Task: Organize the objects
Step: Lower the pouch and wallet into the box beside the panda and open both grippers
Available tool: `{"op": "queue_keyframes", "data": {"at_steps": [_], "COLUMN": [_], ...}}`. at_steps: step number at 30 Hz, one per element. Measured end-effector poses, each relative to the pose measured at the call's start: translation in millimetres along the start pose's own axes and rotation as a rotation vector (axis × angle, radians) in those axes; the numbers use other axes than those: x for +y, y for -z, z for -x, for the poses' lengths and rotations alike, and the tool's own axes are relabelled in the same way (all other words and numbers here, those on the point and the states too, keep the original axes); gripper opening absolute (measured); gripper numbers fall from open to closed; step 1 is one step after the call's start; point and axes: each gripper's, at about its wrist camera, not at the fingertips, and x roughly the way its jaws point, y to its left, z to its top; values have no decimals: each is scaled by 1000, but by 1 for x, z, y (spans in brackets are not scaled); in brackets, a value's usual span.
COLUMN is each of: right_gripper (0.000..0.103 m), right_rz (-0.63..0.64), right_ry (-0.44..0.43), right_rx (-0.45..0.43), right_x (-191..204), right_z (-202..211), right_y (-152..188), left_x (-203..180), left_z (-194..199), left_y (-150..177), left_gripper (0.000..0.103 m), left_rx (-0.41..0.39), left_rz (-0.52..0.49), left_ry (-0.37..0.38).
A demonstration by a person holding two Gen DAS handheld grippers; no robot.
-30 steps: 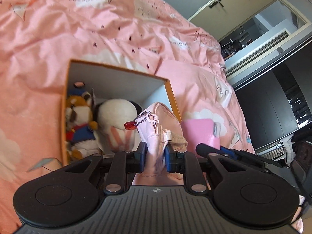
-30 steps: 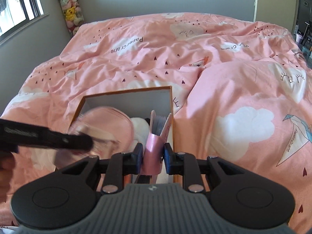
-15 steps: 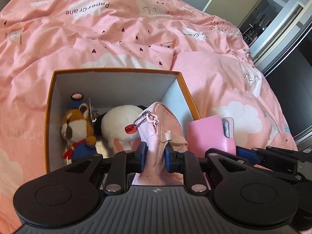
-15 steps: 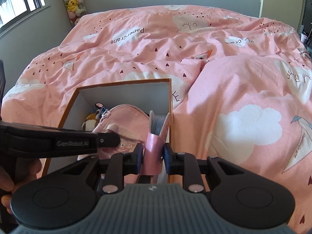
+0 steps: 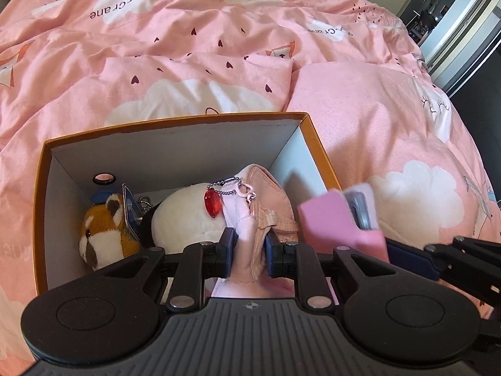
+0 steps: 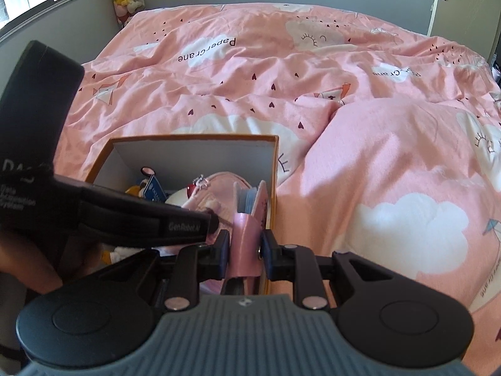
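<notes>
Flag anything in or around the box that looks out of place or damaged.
Nothing looks damaged or spilled. The orange box sits upright on the rumpled duvet, holding plush toys. The pink pouch and pink card holder are simply held in the claws.

I see bright daylight, fisheye-bent edges, and motion blur on the pink card holder (image 5: 338, 219) right of my claw.

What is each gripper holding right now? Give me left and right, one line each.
Left gripper: shut on the pink pouch, over the orange box.
Right gripper: shut on the pink card wallet, at the box's right wall.
</notes>
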Motion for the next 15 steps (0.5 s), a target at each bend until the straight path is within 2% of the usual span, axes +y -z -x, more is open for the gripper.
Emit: {"op": "queue_keyframes", "data": {"at_steps": [3,8,13,15], "right_gripper": [22,22,23,23], "right_rz": [11,52,71,97], "right_ry": [3,12,28,44], "right_rx": [23,32,35,44], "right_x": [1,6,12,17], "right_z": [-15,-28,-35,-40], "right_y": [-5,-4,-11,-13], "left_x": [7,29,48,51], "left_z": [0,2,8,12], "left_y": [-4,-9,-10,-9], "left_gripper": [24,41,41,41], "left_rx": [17,35,56,59], "left_rz": [20,110,190,183], "left_ry": [27,161,273,277]}}
